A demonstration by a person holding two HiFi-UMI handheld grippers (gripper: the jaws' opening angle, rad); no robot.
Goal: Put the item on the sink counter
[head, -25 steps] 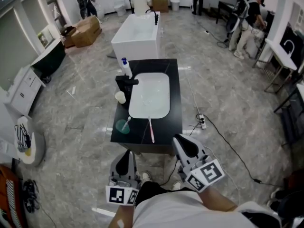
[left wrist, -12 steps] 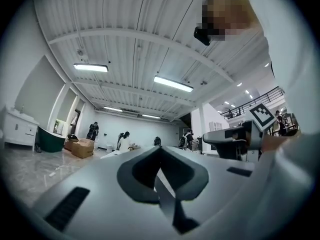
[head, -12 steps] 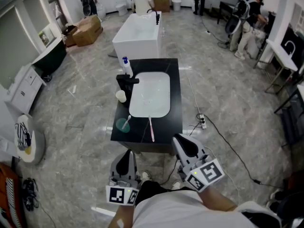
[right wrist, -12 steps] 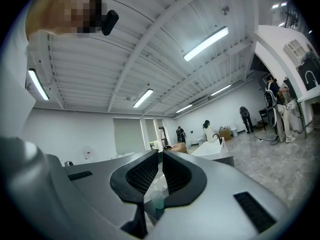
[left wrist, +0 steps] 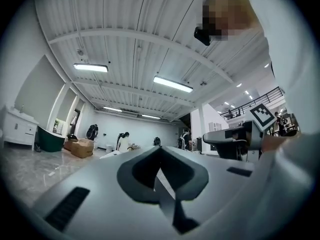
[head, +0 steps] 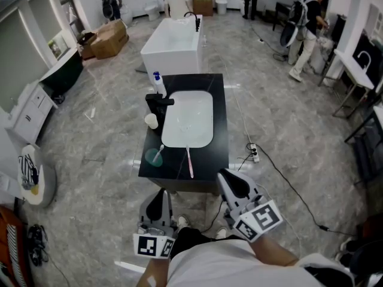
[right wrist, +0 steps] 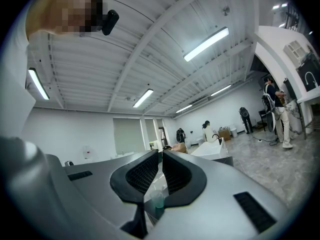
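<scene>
- Grey marble floor (head: 90, 136) spreads around the black sink counter (head: 219, 118) ahead of you
- Your left gripper (head: 159, 196) and right gripper (head: 231, 178) hang short of it, jaws together on nothing
- Green cup (head: 154, 158) stands on the counter's near left; pink toothbrush (head: 190, 162) lies beside it, at the white basin's (head: 188, 115) near edge

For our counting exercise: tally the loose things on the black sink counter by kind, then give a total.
Cups: 2 (cream cup, green cup)
Toothbrushes: 2 (pink toothbrush, white toothbrush)
Bottles: 1 (pump bottle)
Total: 5
</scene>
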